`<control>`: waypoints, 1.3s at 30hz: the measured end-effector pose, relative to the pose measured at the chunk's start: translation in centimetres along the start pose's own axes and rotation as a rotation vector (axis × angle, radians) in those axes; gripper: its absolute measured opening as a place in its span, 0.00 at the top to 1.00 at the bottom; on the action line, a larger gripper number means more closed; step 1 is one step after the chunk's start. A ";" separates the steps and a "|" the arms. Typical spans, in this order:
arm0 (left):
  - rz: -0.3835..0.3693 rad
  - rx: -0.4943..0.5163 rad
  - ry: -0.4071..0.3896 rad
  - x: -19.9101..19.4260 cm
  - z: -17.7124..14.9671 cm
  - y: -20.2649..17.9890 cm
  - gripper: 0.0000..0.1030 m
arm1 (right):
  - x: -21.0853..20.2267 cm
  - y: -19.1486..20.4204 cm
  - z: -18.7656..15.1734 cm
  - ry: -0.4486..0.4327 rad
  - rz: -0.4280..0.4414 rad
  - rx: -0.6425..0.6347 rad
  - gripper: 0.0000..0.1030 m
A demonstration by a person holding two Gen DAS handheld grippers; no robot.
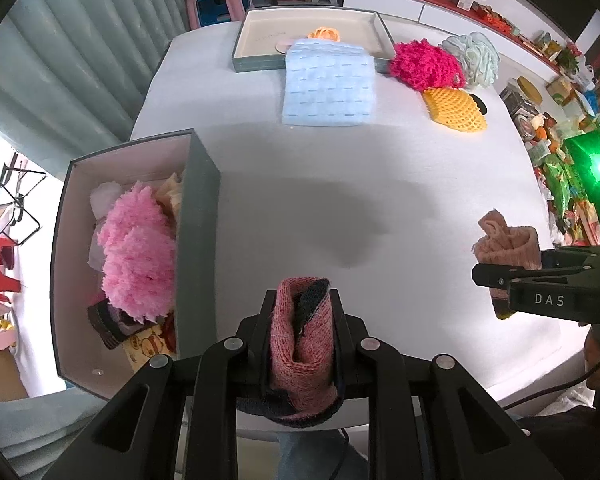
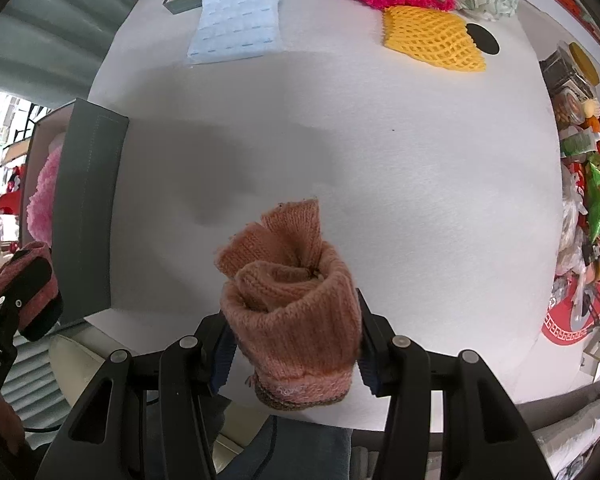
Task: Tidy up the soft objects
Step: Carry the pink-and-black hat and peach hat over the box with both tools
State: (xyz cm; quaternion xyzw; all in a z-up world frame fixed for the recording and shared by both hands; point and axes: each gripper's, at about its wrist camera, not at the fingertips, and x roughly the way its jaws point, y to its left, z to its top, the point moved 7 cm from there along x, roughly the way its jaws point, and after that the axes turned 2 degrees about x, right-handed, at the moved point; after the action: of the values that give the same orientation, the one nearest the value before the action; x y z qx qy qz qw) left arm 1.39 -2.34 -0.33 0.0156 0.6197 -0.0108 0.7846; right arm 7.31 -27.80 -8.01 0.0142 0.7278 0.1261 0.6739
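Observation:
My left gripper (image 1: pixel 302 300) is shut on a rolled pink-and-navy knit sock (image 1: pixel 302 344), held above the white table near its front edge. Just to its left stands a grey box (image 1: pixel 200 240) holding a fluffy pink pompom (image 1: pixel 138 248) and other soft pieces. My right gripper (image 2: pixel 296 312) is shut on a rolled peach knit sock (image 2: pixel 296 304), also lifted over the table's front. In the left wrist view the right gripper (image 1: pixel 512 276) and its peach sock (image 1: pixel 504 242) show at the right. The left gripper's sock (image 2: pixel 20 284) shows at the left of the right wrist view.
At the back a shallow grey tray (image 1: pixel 260 60) has a light blue cloth (image 1: pixel 328 84) draped over its rim. Beside it lie a magenta fluffy piece (image 1: pixel 424 64), a pale green mesh puff (image 1: pixel 474 56) and a yellow foam net (image 1: pixel 454 110). Cluttered shelves line the right side.

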 end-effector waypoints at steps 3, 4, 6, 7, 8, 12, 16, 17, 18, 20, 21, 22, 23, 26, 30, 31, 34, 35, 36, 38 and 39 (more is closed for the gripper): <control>-0.013 0.007 -0.009 0.0 -0.2 1.4 0.77 | 0.0 0.9 -0.1 -0.007 -0.005 0.025 0.47; -0.018 0.008 -0.010 0.1 -0.2 1.8 0.77 | 0.0 1.3 -0.1 -0.011 -0.005 0.036 0.47; -0.031 0.005 -0.010 0.1 -0.4 2.9 0.77 | 0.0 2.0 -0.2 -0.017 -0.007 0.059 0.47; -0.037 0.005 -0.013 0.1 -0.4 3.3 0.77 | 0.0 2.3 -0.3 -0.019 -0.007 0.073 0.47; -0.040 0.003 -0.015 0.0 -0.4 3.8 0.77 | -0.1 2.8 -0.4 -0.023 -0.004 0.087 0.47; -0.049 -0.014 -0.029 -0.1 -0.5 6.0 0.77 | -0.3 4.8 -0.7 -0.033 -0.010 0.103 0.47; -0.045 -0.059 -0.044 -0.4 -0.8 8.6 0.77 | -0.6 7.0 -0.6 -0.038 -0.018 0.095 0.47; -0.041 -0.076 -0.051 -0.5 -0.9 9.5 0.77 | -0.7 7.6 -0.5 -0.039 -0.016 0.090 0.47; -0.034 -0.090 -0.056 -0.5 -1.0 10.2 0.77 | -0.8 8.3 -0.3 -0.040 -0.016 0.079 0.47; -0.021 -0.125 -0.069 -0.8 -1.2 11.7 0.77 | -1.1 9.9 0.2 -0.046 -0.020 0.051 0.47; -0.015 -0.142 -0.074 -1.0 -1.4 12.4 0.77 | -1.3 10.5 0.4 -0.049 -0.020 0.038 0.47; -0.007 -0.158 -0.078 -1.0 -1.5 13.1 0.77 | -1.4 11.5 0.7 -0.052 -0.020 0.018 0.47; 0.001 -0.174 -0.081 -1.1 -1.7 13.8 0.77 | -1.5 12.2 1.0 -0.054 -0.020 0.004 0.47; 0.022 -0.232 -0.084 -1.1 -2.4 16.0 0.77 | -1.9 15.4 2.0 -0.062 -0.011 -0.056 0.47; 0.053 -0.309 -0.066 -0.5 -3.9 18.9 0.77 | -2.0 20.4 3.6 -0.069 0.005 -0.166 0.47; 0.061 -0.322 -0.060 -0.3 -4.2 19.4 0.77 | -1.9 21.6 3.9 -0.068 0.009 -0.191 0.47; 0.075 -0.364 -0.037 0.4 -5.3 20.9 0.77 | -1.6 25.4 4.6 -0.061 0.031 -0.258 0.47; 0.080 -0.372 -0.029 0.6 -5.6 21.2 0.77 | -1.4 26.4 4.8 -0.060 0.034 -0.277 0.47; 0.085 -0.383 -0.019 0.9 -6.0 21.6 0.77 | -1.1 27.6 5.1 -0.057 0.036 -0.296 0.47; 0.086 -0.398 -0.005 1.6 -6.5 21.9 0.77 | -0.5 29.7 5.6 -0.048 0.037 -0.327 0.46; 0.086 -0.403 -0.001 1.7 -6.6 22.1 0.77 | -0.3 30.4 5.8 -0.048 0.036 -0.339 0.46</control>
State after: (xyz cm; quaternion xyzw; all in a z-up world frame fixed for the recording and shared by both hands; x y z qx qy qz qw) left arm -3.82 19.96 -3.25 -0.1151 0.6077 0.1470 0.7719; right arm 8.54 2.50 -1.94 -0.0836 0.6793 0.2585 0.6817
